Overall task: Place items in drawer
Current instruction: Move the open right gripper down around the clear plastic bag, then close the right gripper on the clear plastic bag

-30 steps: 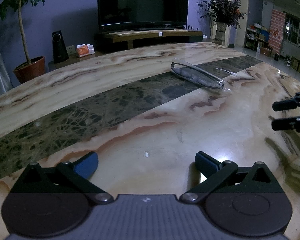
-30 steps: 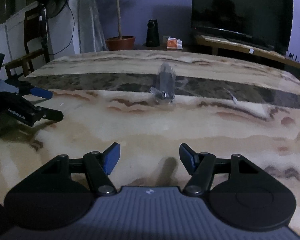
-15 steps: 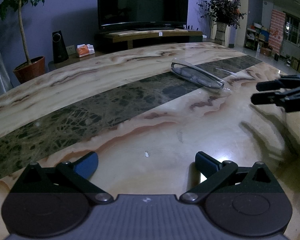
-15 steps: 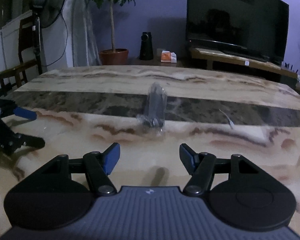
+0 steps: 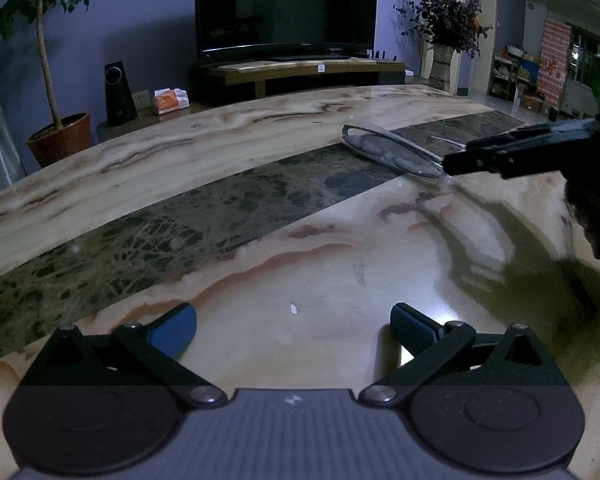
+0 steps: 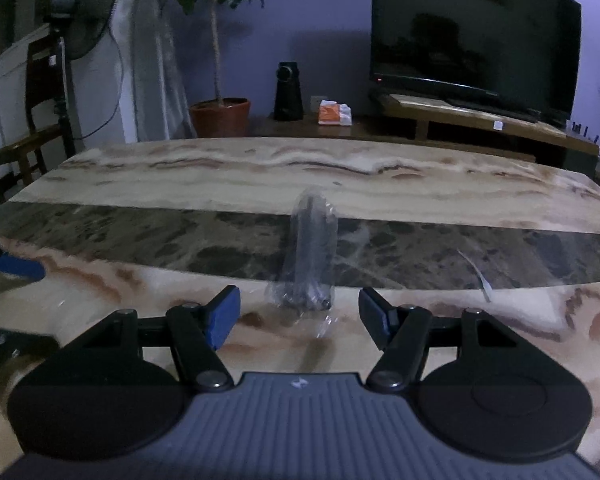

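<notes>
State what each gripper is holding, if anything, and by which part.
Nothing is held. The left gripper is open over bare table; the right gripper is open, the clear plastic bag just ahead of it, ungripped.

Room dim, with a bluish cast in both views. The polished bench (image 5: pixel 260 208) carries soft glare patches near its right edge, beside a broad dark shadow. Fisheye bending curves its far edge. The right wrist view shows slight motion blur.
</notes>
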Available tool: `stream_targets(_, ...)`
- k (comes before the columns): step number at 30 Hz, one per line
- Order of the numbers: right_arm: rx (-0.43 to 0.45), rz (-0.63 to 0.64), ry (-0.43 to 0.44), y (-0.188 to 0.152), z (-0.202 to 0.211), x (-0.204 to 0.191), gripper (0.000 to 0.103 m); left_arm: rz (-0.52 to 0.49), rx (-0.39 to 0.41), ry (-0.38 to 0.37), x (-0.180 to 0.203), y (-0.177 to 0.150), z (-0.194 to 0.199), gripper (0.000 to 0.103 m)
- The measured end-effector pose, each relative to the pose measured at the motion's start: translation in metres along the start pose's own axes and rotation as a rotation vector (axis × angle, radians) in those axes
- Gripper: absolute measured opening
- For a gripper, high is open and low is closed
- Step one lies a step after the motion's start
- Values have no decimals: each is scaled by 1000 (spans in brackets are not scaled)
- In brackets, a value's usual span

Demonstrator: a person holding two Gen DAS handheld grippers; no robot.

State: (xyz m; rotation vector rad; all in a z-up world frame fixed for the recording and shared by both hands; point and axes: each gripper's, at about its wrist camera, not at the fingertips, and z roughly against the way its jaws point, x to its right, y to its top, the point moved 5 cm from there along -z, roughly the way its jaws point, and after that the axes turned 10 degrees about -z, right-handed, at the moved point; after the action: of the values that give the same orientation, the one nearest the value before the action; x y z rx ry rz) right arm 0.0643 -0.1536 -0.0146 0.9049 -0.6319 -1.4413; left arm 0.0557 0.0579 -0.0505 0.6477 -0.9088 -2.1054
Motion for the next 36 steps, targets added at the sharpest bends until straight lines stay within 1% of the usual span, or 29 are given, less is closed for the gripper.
stream_targets(15,-34,-6,-42,9,-51,4,67,0,0,0,0,0,0,103)
stream_targets(18,-47,-9,-40,9,-58,4,67,0,0,0,0,0,0,103)
stream_targets(21,-39,-6,-34,12,-59,3,67,0,0,0,0,0,0,103)
stream_targets(24,-48,14,-47,13,-63,2,67,0,0,0,0,0,0,103)
stream_targets(30,-63,11,-35,13,-68,5,66,0,0,0,0,0,0,103)
stream_targets(31,-61,11,-36,13,-68,5,63,0,0,0,0,0,0,103)
stream_targets(33,-55,17,-33,13,-66,4,50,0,0,0,0,0,0,103)
stream_targets(34,-50,21,-34,13,-65,3,35,0,0,0,0,0,0,103)
stream_targets(35,-48,20,-38,13,-65,3,33,0,0,0,0,0,0,103)
stream_targets(36,-47,19,-42,13,-64,4,33,0,0,0,0,0,0,103)
